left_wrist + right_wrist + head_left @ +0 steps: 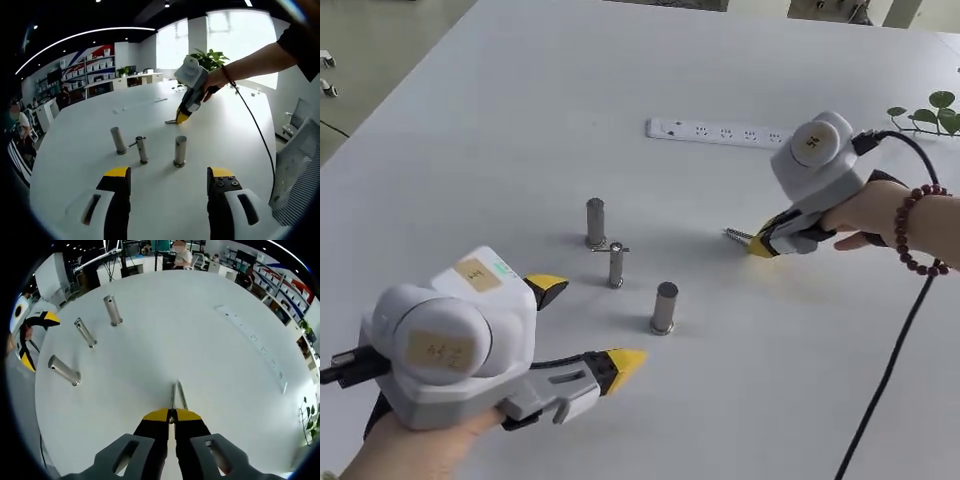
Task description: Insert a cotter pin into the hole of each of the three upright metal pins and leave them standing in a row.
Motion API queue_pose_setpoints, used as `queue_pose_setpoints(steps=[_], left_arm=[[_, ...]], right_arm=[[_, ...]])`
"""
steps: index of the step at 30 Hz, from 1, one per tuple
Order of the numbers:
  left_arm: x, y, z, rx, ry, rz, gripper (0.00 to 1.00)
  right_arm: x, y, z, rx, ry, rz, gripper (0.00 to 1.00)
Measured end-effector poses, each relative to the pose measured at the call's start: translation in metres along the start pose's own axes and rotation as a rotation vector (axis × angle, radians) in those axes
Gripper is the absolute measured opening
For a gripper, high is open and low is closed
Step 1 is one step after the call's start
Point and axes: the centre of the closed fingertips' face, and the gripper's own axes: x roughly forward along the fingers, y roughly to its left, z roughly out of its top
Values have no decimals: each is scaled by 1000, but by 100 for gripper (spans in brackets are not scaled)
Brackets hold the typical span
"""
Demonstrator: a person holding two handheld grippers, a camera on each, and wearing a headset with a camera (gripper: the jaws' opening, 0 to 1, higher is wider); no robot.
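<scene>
White workbench (pixel 520 100). Three metal pins (pixel 616 265) stand in a row, and the middle one seems already fitted. The right gripper (pixel 755 245) pinches a cotter pin (pixel 735 235), tip forward for threading, apart from the row. The left gripper (pixel 598 322) is spread near the pins, likely to steady one.

Upright, slanted row: far pin (pixel 596 222), mid pin (pixel 616 265), near pin (pixel 664 307); cotter pin (pixel 610 248) thru mid; 2nd cotter (pixel 738 236) in right tongs (pixel 757 247).

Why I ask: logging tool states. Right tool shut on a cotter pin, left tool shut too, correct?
No: the left tool is open, as the left gripper view shows. The right tool is indeed shut on a cotter pin.
</scene>
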Motion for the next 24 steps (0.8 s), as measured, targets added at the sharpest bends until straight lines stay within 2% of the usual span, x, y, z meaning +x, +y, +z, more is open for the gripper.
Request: queue_pose_setpoints(steps=[5,8,10,13,17,21,24], left_arm=[[-1,1,0,0,1,3,61],[-2,1,2,-5,-3,1,60],[-3,0,5,-25,-19,-6,60],[-4,-1,6,-25,-17,-8,59],[-6,-1,8,-18,-15,-9,58],[-8,-3,8,-49,-18,-29,55],[-9,-4,9,-33,-8,-35,53]], right_arm=[[1,-4,-1,-35,23,-1,0],[-1,0,0,-80,24,-15,0],[-2,1,1,-63,20,-19,0],[-5,0,4,-64,7,-35,0],[-12,8,9,-102,-10,-40,0],[-20,22,16,-148,-37,-31,0],[-28,34,23,-204,-63,-25,0]])
